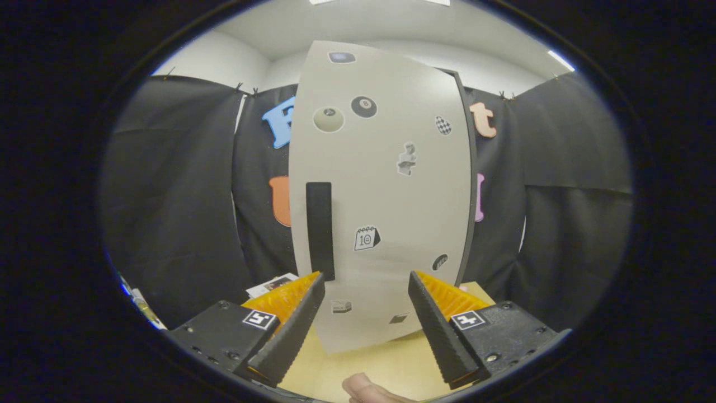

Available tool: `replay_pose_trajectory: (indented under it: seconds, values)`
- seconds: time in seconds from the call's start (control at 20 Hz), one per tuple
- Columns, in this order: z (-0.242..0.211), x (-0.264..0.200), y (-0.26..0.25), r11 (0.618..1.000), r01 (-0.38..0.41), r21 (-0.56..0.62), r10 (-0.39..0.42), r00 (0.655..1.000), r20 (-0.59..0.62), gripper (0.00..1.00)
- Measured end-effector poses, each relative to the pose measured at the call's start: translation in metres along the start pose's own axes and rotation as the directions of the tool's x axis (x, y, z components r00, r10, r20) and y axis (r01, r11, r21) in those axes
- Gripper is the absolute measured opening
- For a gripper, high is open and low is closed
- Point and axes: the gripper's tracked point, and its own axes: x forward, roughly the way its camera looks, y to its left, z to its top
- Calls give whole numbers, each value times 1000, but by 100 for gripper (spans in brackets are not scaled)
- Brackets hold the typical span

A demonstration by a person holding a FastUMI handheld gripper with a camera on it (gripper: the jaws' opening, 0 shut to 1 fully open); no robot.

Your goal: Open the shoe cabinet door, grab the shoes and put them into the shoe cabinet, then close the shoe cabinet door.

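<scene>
Wooden tabletop (386, 358), sticker-dotted pale cabinet door (386, 196), black handle (320, 229), claw (366, 285) open

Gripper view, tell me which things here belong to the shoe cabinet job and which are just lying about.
Job:
- cabinet door, shut, just ahead of the fingers
- black handle, beyond the left fingertip
- gripper, open, holding nothing

Lying about:
- papers on the wooden table, left of the door
- stickers on the door
</scene>
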Motion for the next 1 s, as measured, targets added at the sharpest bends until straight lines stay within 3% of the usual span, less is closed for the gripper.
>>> replay_pose_trajectory:
  seconds: [0.15, 0.45, 0.75, 1.0]
  values:
    - [-9, -19, -21, 998, 62, 15, -63, 997, 44, 99]
    - [-44, -68, -39, 996, 78, 45, -80, 995, 54, 99]
    - [-53, -128, -32, 999, 23, 49, -28, 995, 97, 98]
    - [-68, -160, -34, 997, 75, 2, -75, 993, 93, 98]
